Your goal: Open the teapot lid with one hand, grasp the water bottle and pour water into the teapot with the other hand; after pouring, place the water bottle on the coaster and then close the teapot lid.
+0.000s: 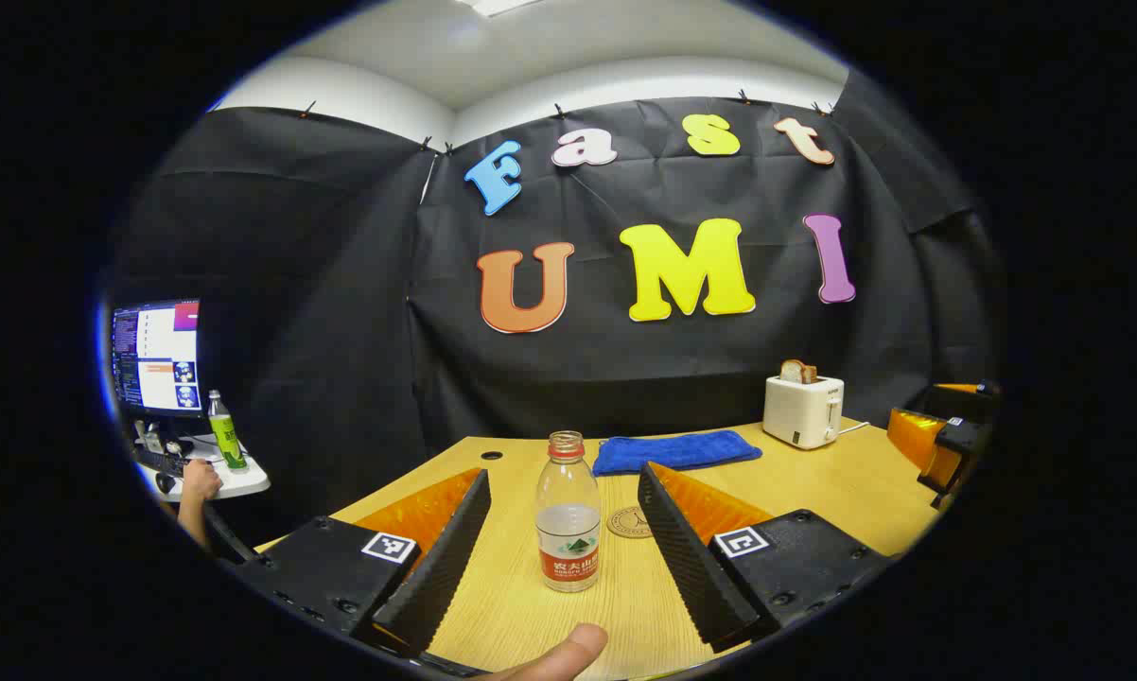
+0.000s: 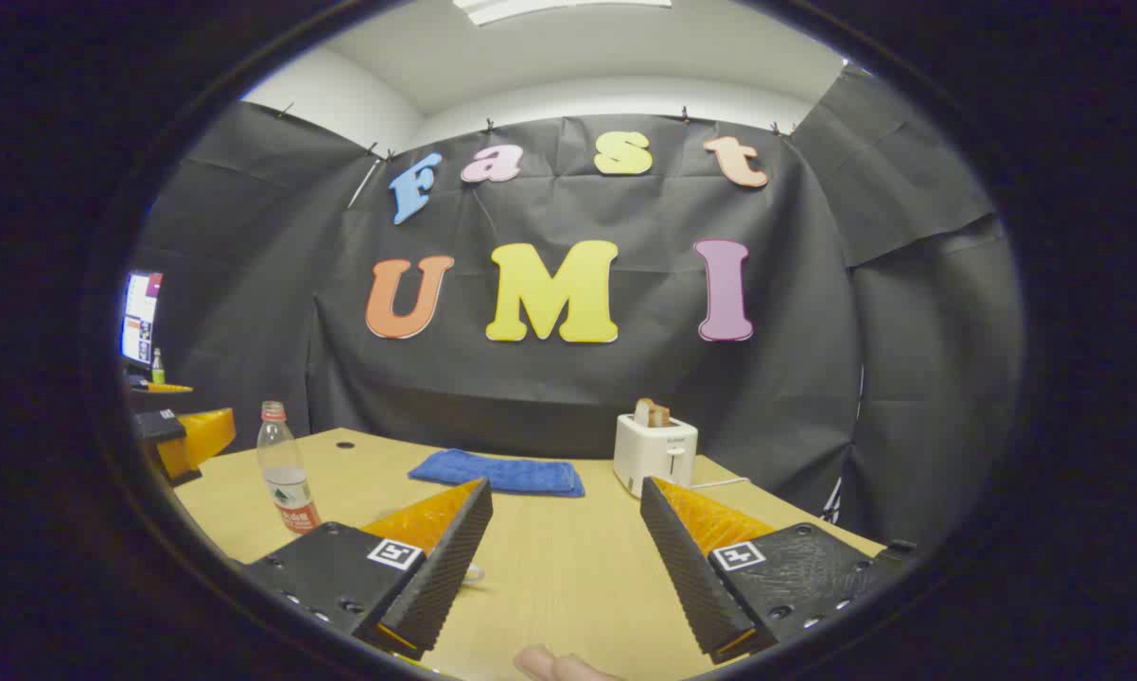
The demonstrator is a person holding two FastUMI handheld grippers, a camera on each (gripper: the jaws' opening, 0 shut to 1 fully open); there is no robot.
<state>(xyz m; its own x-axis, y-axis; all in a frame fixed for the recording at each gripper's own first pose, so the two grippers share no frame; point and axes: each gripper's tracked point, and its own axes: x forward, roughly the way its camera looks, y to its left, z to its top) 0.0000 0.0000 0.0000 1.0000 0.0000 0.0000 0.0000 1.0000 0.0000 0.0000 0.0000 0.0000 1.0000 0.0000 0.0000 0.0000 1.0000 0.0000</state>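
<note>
We saw the left tool (image 1: 561, 544) spread wide and gripping nothing, its fingers standing either side of the water bottle (image 1: 568, 515) without touching it; the bottle stood upright and uncapped on the worktop (image 1: 814, 492), roughly a third full; the coaster (image 1: 631, 522) lay just behind it toward one o'clock. In the right gripper view the right tool (image 2: 565, 558) was likewise wide open and empty above bare wood; the bottle (image 2: 285, 470) stood at ten o'clock from it, the towel (image 2: 498, 472) at twelve and the toaster (image 2: 655, 452) at one. We could not make out the teapot, apart perhaps from a pale edge beside the right tool's near finger. To grasp well, we judged the left tool should ease forward until the bottle sat deep between the fingers, then close at label height, gently; thin plastic buckles, and an open neck spills if tipped.
</note>
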